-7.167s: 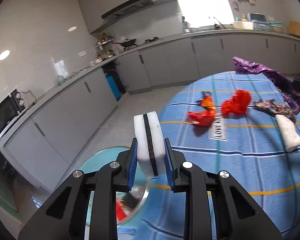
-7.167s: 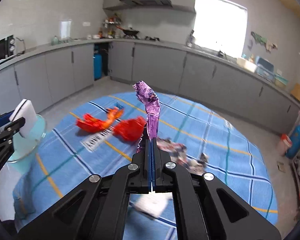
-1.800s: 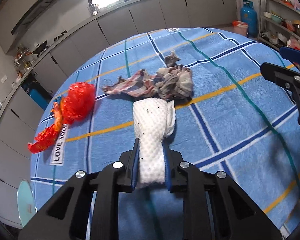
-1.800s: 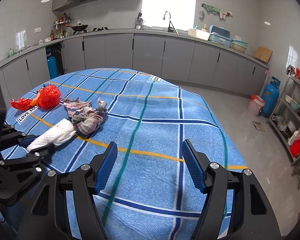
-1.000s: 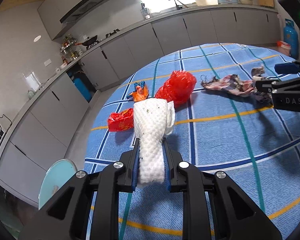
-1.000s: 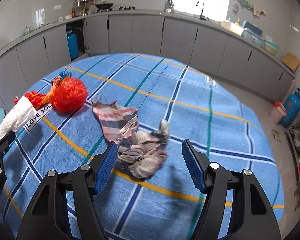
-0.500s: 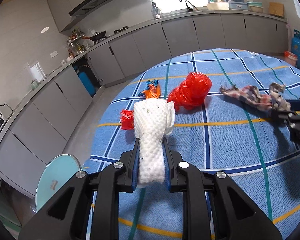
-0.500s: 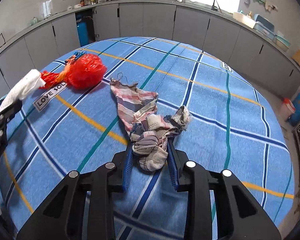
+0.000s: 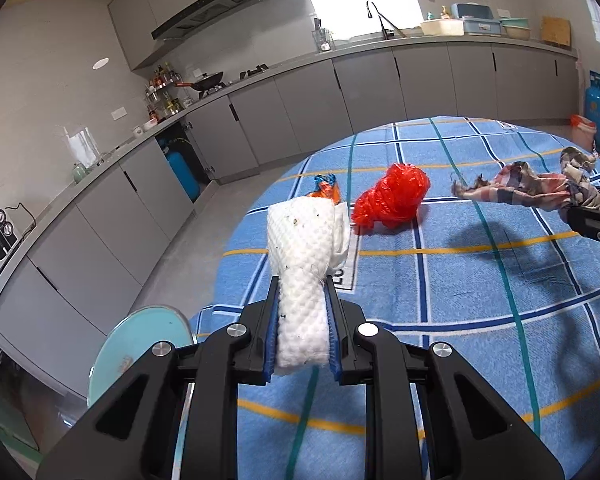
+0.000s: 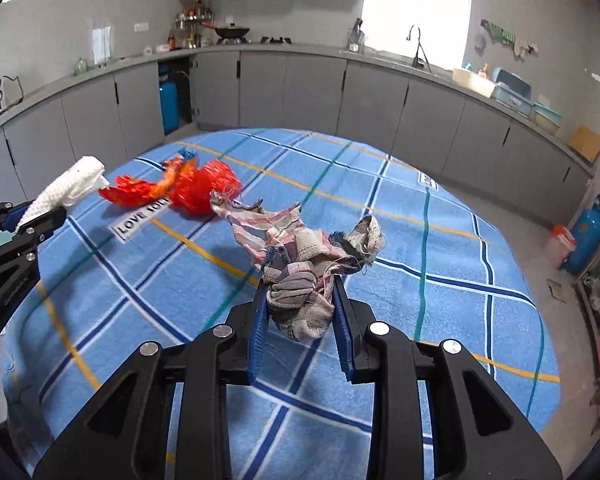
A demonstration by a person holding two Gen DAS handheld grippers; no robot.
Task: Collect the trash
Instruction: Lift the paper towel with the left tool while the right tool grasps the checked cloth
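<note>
My left gripper [image 9: 302,286] is shut on a white bumpy foam roll [image 9: 302,240], held above the table's left edge; the same roll [image 10: 72,184] shows at the left of the right wrist view. My right gripper [image 10: 300,286] has its blue pads pressed on a crumpled plaid rag [image 10: 300,248], which hangs lifted off the cloth. In the left wrist view the rag [image 9: 528,184] trails from the right edge. A red plastic bag [image 9: 392,200] and an orange-red wrapper [image 10: 140,194] lie on the blue checked tablecloth [image 9: 480,300].
A round teal lid or stool top [image 9: 140,344] stands by the table's near-left edge. Grey kitchen cabinets [image 10: 300,88] run behind the table. A blue gas cylinder [image 10: 588,236] and a shelf stand at the right.
The right gripper's jaws closed on the plaid rag and raised it off the table. The left gripper, still on the white roll, drifted a little, so the red bag looks farther right.
</note>
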